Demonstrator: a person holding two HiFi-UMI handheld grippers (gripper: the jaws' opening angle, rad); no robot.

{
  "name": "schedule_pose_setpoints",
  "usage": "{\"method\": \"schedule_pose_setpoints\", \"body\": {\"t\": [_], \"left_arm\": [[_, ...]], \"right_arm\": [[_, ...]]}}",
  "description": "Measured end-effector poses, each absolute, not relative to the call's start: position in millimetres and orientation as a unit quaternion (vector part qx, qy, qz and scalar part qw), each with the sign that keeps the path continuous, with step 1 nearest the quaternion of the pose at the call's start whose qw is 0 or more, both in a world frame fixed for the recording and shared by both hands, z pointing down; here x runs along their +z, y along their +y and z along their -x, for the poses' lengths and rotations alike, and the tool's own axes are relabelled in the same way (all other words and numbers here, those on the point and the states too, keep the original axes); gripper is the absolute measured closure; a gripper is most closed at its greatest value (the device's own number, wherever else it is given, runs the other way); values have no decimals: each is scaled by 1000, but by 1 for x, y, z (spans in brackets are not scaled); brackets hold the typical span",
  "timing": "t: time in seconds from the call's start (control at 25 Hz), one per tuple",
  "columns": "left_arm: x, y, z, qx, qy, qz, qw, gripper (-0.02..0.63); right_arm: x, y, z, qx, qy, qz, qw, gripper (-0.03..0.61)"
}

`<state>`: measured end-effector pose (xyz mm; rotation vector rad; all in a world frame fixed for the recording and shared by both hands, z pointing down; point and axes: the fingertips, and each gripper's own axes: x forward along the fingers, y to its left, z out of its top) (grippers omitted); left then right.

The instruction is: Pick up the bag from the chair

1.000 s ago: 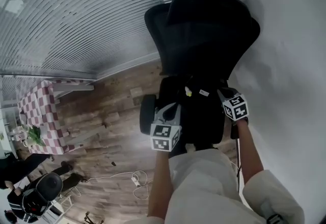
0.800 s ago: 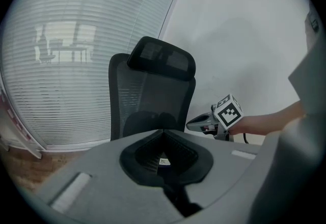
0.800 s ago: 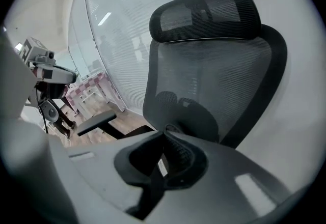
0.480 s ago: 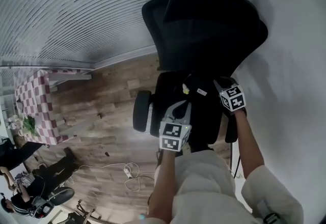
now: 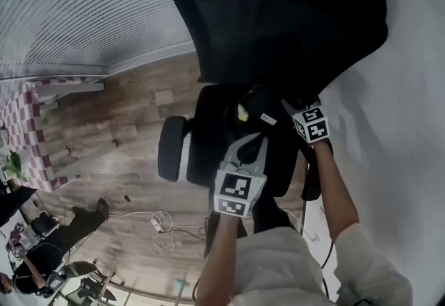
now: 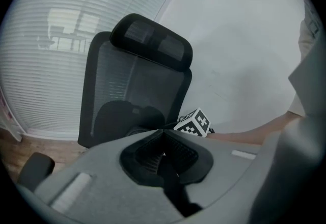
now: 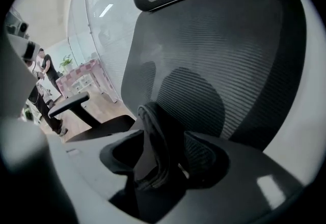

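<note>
Grey plastic, the left gripper [image 6: 163, 139] has its jaws pressed together on nothing, hanging just short of the seat. The right gripper [image 7: 170, 142] is further in. Its jaws have just been opening and now stand wide, with a dark strap [image 7: 153, 123] rising between them. The pads do not look clamped on it.

That strap seems to belong to the black bag [image 5: 261, 104], which lies on the seat of the black mesh chair [image 5: 292, 19], close against the backrest, with a small yellow tag and a white label showing on top. Beyond the chair are the wood floor [image 5: 125, 124] and slatted blinds [image 5: 83, 5].

By my reading the reach is done and the grasp is lined up. The squeeze on the strap and the lift off the seat are not yet done.
</note>
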<state>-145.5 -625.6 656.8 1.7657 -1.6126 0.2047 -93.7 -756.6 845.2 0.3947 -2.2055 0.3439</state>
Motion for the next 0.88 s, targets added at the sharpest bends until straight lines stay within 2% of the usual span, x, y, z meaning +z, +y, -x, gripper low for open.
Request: {"method": "schedule_pose_setpoints", "body": {"t": [0.08, 0.28, 0.36, 0.6, 0.88], "left_arm": [[667, -617, 149, 79, -633, -677, 367, 607], [670, -597, 144, 88, -639, -670, 367, 607], [665, -592, 145, 84, -643, -667, 366, 607], [662, -577, 157, 73, -659, -654, 364, 607], [661, -553, 168, 85, -690, -627, 352, 607]], "right_arm": [[859, -754, 98, 126, -881, -143, 434, 313], [884, -750, 103, 124, -871, -127, 458, 317], [888, -753, 103, 124, -866, -135, 466, 371], [884, -732, 108, 112, -867, -127, 469, 478], [859, -687, 105, 92, -875, -124, 458, 515]]}}
